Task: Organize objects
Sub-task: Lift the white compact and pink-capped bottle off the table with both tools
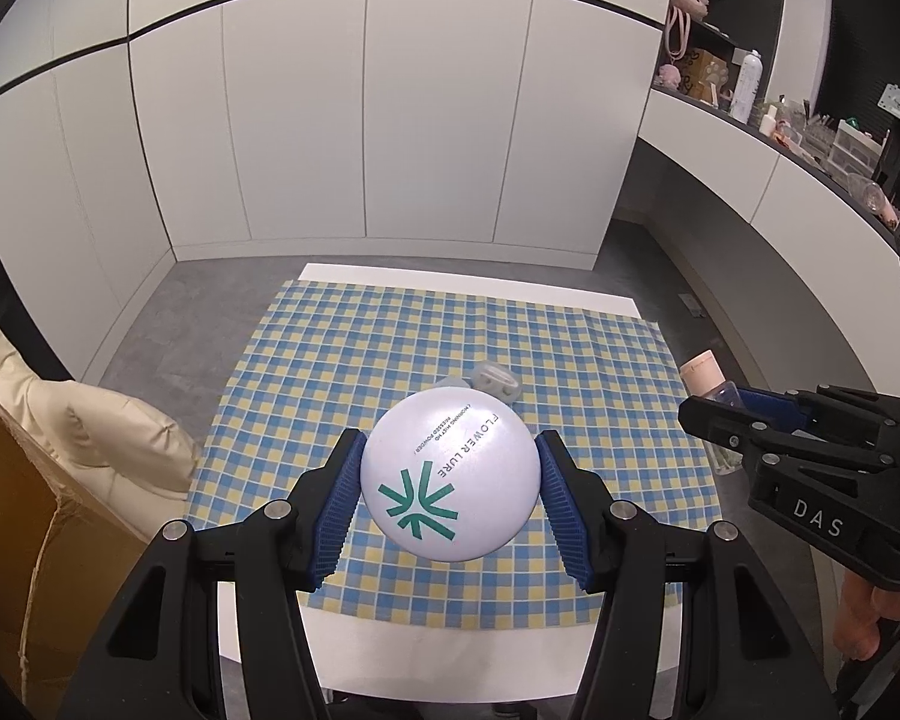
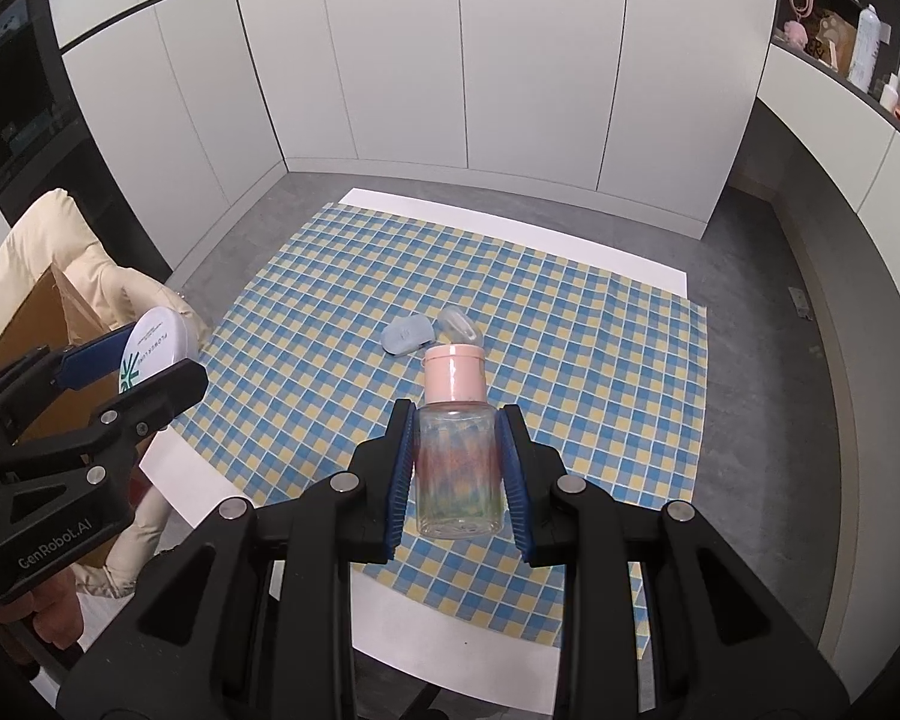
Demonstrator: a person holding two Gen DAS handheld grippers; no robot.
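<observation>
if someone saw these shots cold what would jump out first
First, the white round compact with a green star logo, held above the checked cloth by the left gripper, its jaws pressing on either side. Next, the clear bottle with a pink cap, clamped in the right gripper over the same cloth. On the cloth beyond lie two small pale cases, side by side.

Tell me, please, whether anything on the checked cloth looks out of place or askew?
Only slightly: a small clear case lies tipped beside a pale blue case mid-cloth. Nothing looks spilled or damaged.
</observation>
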